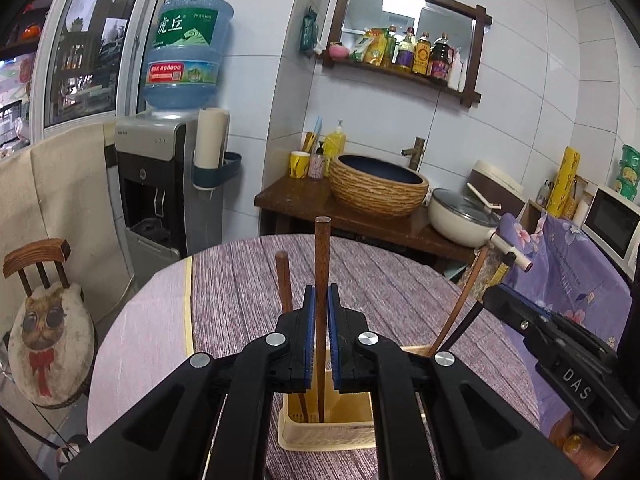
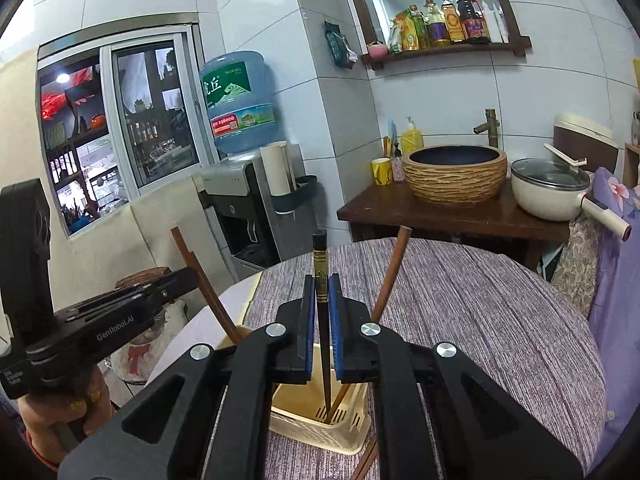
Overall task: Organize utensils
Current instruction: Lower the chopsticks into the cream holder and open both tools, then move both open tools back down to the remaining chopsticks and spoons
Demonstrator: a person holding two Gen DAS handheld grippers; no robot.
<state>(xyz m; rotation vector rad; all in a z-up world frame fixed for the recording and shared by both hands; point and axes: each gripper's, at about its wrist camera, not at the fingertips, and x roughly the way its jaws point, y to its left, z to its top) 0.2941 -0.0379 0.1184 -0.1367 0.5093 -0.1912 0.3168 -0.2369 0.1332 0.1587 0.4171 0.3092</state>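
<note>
My left gripper (image 1: 321, 292) is shut on a brown wooden chopstick (image 1: 321, 256) that stands upright with its lower end inside a cream plastic utensil holder (image 1: 328, 432) on the round table. A second brown chopstick (image 1: 283, 276) leans in the same compartment. My right gripper (image 2: 321, 280) is shut on a black chopstick with gold bands (image 2: 320, 256), its tip down in the holder (image 2: 320, 428). Another brown chopstick (image 2: 394, 268) leans in that compartment. The right gripper (image 1: 490, 296) appears at the right in the left wrist view, the left gripper (image 2: 188, 276) at the left in the right wrist view.
The holder stands on a round table with a purple striped cloth (image 1: 400, 280). Behind it is a dark wooden counter (image 1: 296, 196) with a woven basin (image 1: 378, 184) and a white lidded pot (image 1: 464, 216). A water dispenser (image 1: 160, 184) and a chair (image 1: 44, 320) stand left.
</note>
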